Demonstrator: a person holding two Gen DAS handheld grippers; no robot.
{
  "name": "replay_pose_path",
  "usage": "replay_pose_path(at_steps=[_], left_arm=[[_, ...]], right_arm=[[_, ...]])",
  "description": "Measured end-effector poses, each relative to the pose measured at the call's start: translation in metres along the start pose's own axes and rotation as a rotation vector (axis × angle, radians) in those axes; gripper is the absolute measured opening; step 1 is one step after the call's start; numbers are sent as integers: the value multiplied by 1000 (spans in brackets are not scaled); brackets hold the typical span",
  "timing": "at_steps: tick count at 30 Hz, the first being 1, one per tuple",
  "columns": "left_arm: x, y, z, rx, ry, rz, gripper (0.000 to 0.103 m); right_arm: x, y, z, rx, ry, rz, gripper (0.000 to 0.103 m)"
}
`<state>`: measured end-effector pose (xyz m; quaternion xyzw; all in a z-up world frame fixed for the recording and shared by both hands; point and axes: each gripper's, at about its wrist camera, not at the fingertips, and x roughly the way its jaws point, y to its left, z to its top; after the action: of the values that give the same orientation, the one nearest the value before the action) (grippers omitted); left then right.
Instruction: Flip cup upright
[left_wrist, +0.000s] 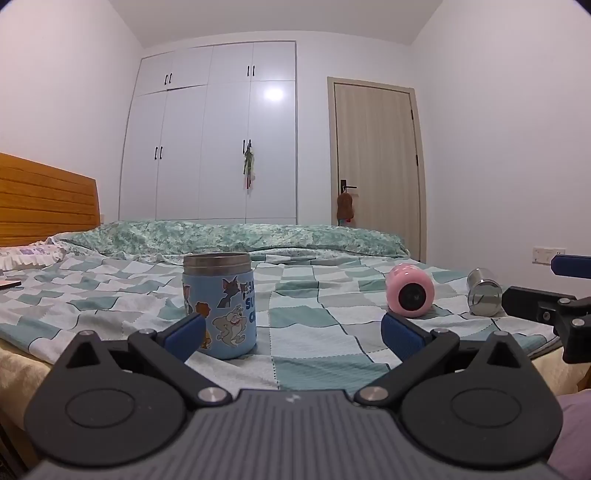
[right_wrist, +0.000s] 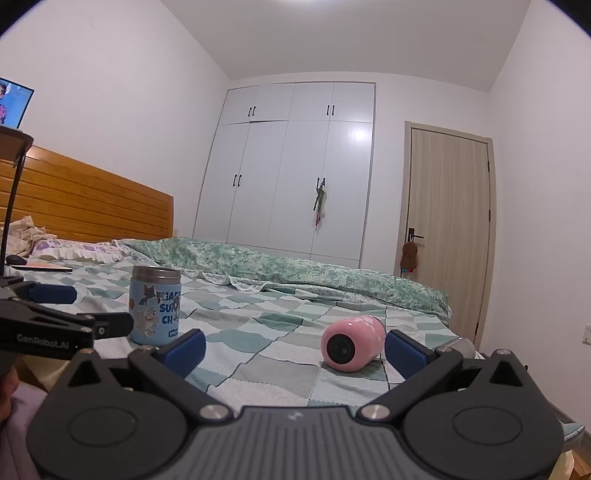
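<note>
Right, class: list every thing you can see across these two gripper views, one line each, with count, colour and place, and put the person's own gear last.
Cartoon cup: one, light blue with a steel rim, standing upright on the bed, left side.
Pink cup: one, pink with a dark end, lying on its side on the bed, right of centre.
Steel cup: one, silver, lying on its side on the bed, far right.
Bed sheet: one, green and white checks.
Quilt: one, green floral, bunched along the far side.
Headboard: one, orange wood, left.
Wardrobe: one, white, back wall.
Door: one, beige, closed, right.
Left gripper: one, black with blue pads, open, empty.
Right gripper: one, same colours, open, empty.
</note>
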<state>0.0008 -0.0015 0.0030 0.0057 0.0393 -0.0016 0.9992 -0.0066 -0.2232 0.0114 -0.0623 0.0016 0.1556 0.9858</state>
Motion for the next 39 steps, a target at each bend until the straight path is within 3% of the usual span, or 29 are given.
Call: replay_pose_path(at_steps=[39], left_arm=[[-4,-1,4,3,-9,-2,103]], right_arm=[[0,0,0,4,0,0,103]])
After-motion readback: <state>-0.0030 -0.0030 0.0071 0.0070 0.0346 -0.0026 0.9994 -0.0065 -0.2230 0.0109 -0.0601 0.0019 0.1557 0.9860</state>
